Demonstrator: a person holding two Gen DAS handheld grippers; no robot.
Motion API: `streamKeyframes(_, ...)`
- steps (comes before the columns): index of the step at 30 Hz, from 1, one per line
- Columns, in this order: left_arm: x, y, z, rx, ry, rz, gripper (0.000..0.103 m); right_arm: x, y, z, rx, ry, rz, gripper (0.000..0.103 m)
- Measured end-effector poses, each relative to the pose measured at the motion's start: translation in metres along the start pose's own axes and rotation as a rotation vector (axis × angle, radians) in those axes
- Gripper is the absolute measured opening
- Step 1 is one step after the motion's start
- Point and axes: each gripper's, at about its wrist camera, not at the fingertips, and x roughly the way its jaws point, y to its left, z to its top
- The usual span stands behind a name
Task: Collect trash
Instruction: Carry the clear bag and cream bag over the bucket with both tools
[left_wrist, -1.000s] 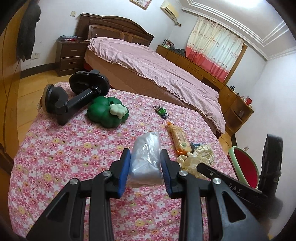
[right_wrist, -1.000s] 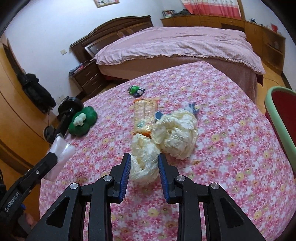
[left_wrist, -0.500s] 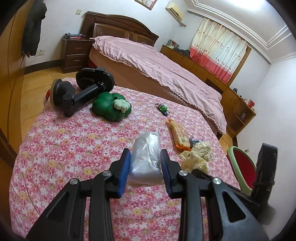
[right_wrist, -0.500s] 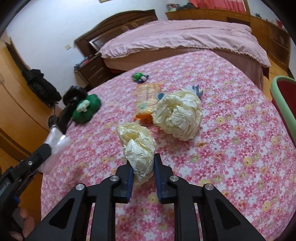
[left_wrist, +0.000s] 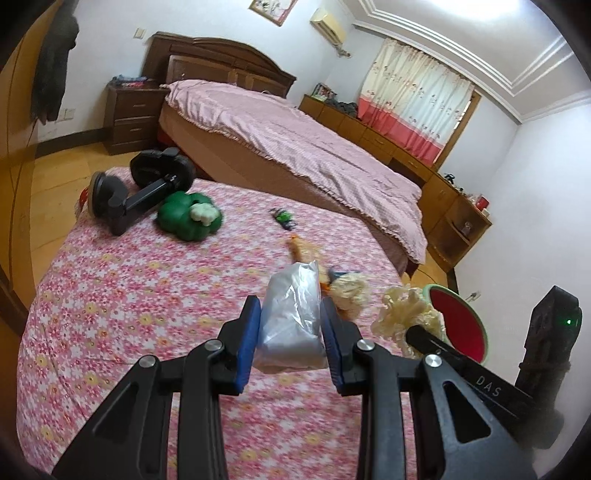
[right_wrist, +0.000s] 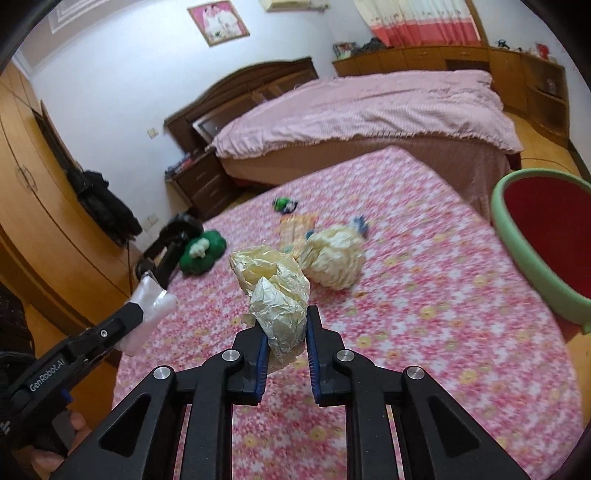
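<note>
left gripper (left_wrist: 290, 338): blue pads pressed on either side of a clear plastic bag (left_wrist: 291, 325), which stands up between them, lifted off the flowered tablecloth (left_wrist: 140, 288). the same gripper shows at the left edge of the right wrist view, bag end (right_wrist: 147, 314) sticking out past its tip, a hand (right_wrist: 55, 439) below it on the grip.

right gripper (right_wrist: 284, 339): jaws narrow, clamped on a crumpled cream paper wad (right_wrist: 275, 295) that rises above the pads, clear of the cloth. seen from the left wrist view, this wad (left_wrist: 406, 314) sits at the end of the right gripper's black finger, to the right of the bag.

still on the table: a second crumpled cream wad (right_wrist: 332, 262) just beyond the held one; behind it and touching it, an orange snack wrapper (right_wrist: 297, 229); a small blue scrap (right_wrist: 358, 223) at the wad's far edge (blurred, kind cannot be told); a small green and black item (right_wrist: 284, 204) farther off, alone.

far left of the table: a green plush toy (left_wrist: 190, 218) with a white patch, beside a black clamp-style holder (left_wrist: 144, 195).

off the table's right edge: a green-rimmed basin with red inside (right_wrist: 543, 240), lower than the tabletop.

beyond the table: a bed with a pink cover (left_wrist: 295, 147).
</note>
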Motion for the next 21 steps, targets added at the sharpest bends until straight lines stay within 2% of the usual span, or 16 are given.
streamKeyframes(9,-0.003,-0.053,0.007,0.066,-0.003,-0.068,0.033,-0.058,-0.035,0.017,0.037,-0.131,-0.028,0.018)
streamKeyframes(21,0.055,-0.144,0.011,0.183,0.055,-0.167,0.033,-0.093,-0.126,0.042,0.132,-0.229,-0.117,0.018)
